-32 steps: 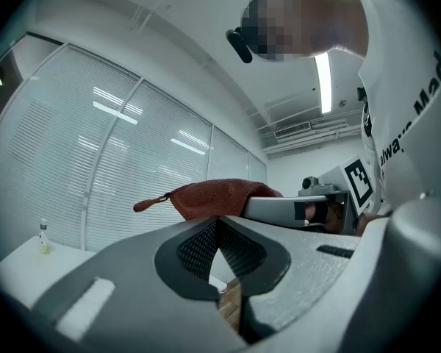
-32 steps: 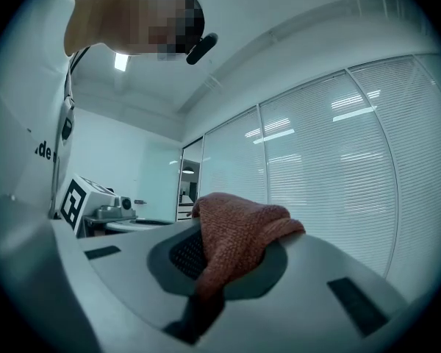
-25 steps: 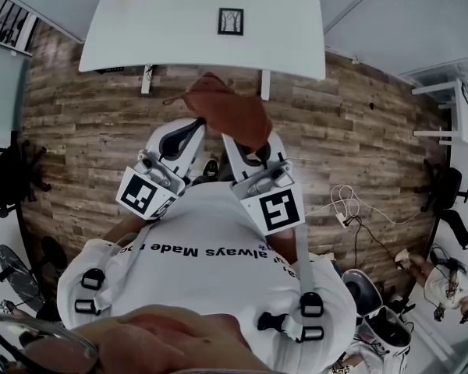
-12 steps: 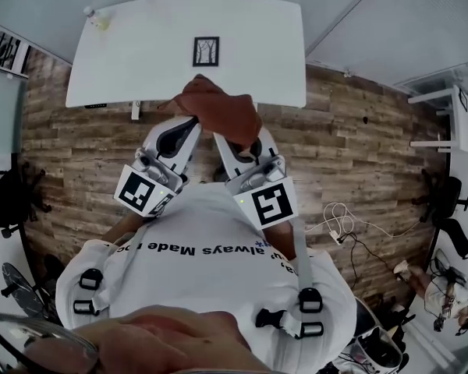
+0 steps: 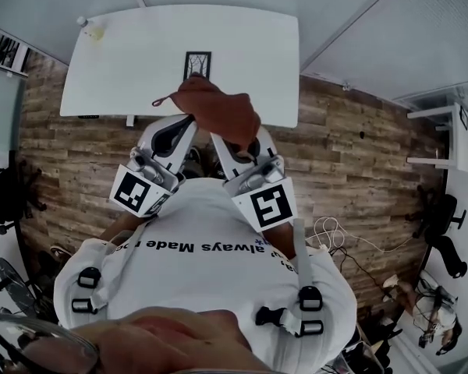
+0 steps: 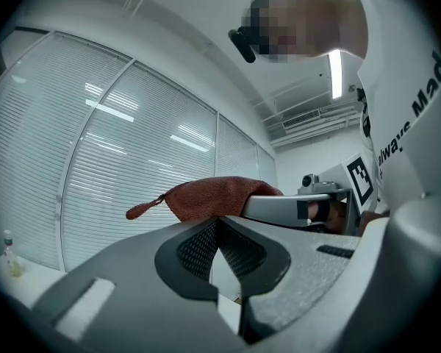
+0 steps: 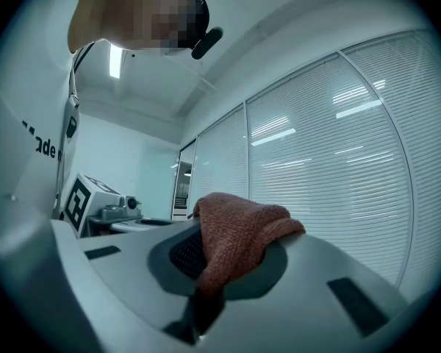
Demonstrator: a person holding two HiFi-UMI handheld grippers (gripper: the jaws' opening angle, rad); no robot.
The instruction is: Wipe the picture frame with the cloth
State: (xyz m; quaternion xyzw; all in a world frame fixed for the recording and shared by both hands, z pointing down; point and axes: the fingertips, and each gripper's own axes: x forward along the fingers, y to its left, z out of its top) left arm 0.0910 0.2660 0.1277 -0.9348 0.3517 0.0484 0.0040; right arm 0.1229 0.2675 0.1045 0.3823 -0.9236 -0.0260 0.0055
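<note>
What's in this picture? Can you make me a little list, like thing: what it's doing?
Right gripper: shut on the cloth
Cloth: reddish-brown, bunched up
Left gripper: shut, empty
Picture frame: on the white table, ahead of both grippers
Wiping: not started yet

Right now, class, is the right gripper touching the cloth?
Touching. The right gripper view shows the cloth pinched between the jaws of the right gripper, with the loose end bunched over them.
</note>
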